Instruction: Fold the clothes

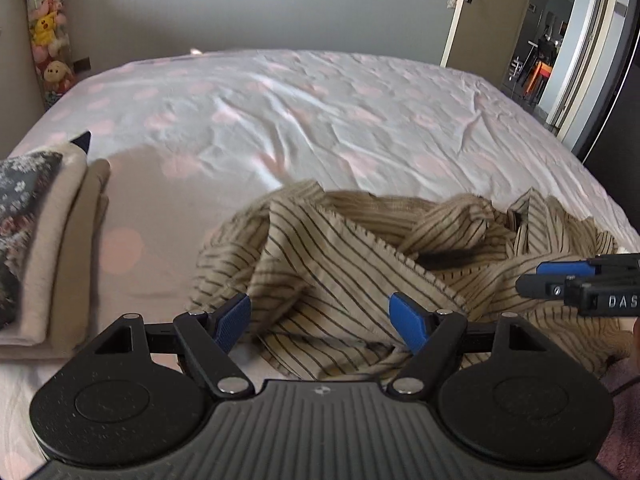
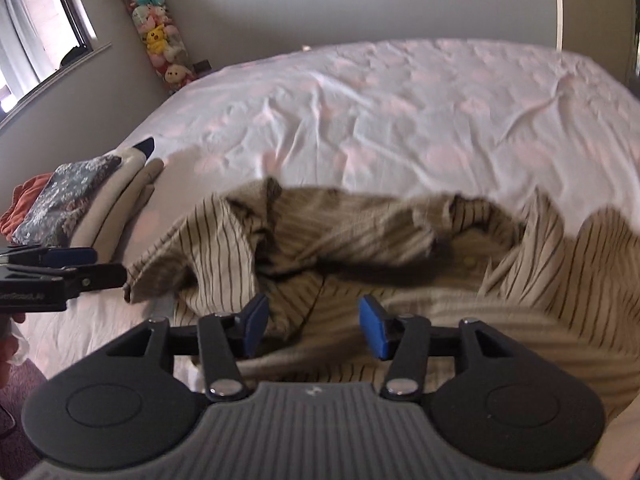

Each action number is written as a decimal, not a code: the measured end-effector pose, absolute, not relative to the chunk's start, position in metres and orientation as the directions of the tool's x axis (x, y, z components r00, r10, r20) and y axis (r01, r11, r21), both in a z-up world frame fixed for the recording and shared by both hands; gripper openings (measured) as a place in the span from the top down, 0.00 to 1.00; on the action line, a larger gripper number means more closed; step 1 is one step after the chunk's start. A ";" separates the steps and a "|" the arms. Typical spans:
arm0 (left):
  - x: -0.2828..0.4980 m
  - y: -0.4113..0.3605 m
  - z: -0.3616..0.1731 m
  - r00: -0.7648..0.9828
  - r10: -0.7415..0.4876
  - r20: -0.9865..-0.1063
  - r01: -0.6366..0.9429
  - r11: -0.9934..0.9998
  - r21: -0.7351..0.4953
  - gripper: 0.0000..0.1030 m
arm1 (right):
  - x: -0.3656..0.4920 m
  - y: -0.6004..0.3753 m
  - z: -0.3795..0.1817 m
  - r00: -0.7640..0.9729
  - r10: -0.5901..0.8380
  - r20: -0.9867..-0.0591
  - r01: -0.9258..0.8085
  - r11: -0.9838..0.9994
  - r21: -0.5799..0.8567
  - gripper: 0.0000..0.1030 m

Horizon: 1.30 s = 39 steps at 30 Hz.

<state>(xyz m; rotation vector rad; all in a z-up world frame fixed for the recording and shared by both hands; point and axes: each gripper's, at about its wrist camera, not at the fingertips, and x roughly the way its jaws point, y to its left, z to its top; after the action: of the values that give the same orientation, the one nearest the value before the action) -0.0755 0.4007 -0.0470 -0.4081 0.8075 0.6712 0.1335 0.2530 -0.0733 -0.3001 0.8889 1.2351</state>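
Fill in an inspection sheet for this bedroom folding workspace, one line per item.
Surface: bed sheet, white with pink dots, wrinkled.
Job's things: striped shirt, crumpled at the near edge, unfolded.
Clutter: folded stack on the bed's left side.
Grippers: left gripper and right gripper both open over the shirt, holding nothing.
Cables: nothing seen.
Surroundings: plush toys in the corner, window, open door.

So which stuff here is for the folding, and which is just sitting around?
For the folding:
striped shirt, crumpled
left gripper, open
right gripper, open
pile of folded clothes
bed

Just sitting around:
plush toys
door
window
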 end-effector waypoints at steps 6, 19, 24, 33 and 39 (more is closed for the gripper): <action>-0.066 0.402 -0.077 0.467 0.339 -0.816 -0.705 0.701 -0.112 0.26 | 0.098 0.270 -0.096 -0.013 0.688 -0.726 -0.940 0.239 0.243 0.37; -0.074 0.403 -0.086 0.465 0.271 -0.843 -0.732 0.653 -0.194 0.26 | 0.032 0.282 -0.124 -0.137 0.638 -0.758 -0.982 0.011 0.187 0.95; -0.088 0.402 -0.085 0.444 0.273 -0.853 -0.726 0.668 -0.164 0.26 | -0.004 0.264 -0.118 -0.206 0.594 -0.778 -0.977 -0.085 0.194 0.86; -0.106 0.423 -0.061 0.440 0.292 -0.849 -0.582 0.813 -0.022 0.26 | 0.030 0.240 -0.089 -0.069 0.611 -0.789 -0.998 -0.033 0.061 0.76; -0.094 0.416 -0.079 0.447 0.247 -0.860 -0.336 0.937 0.095 0.42 | 0.063 0.235 -0.083 0.051 0.579 -0.814 -0.998 -0.001 -0.063 0.74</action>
<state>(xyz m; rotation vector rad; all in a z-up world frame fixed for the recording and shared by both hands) -0.0939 0.4155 -0.0791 -0.0940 1.0472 0.3618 0.0631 0.2348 -0.0829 -0.7857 0.6947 1.4111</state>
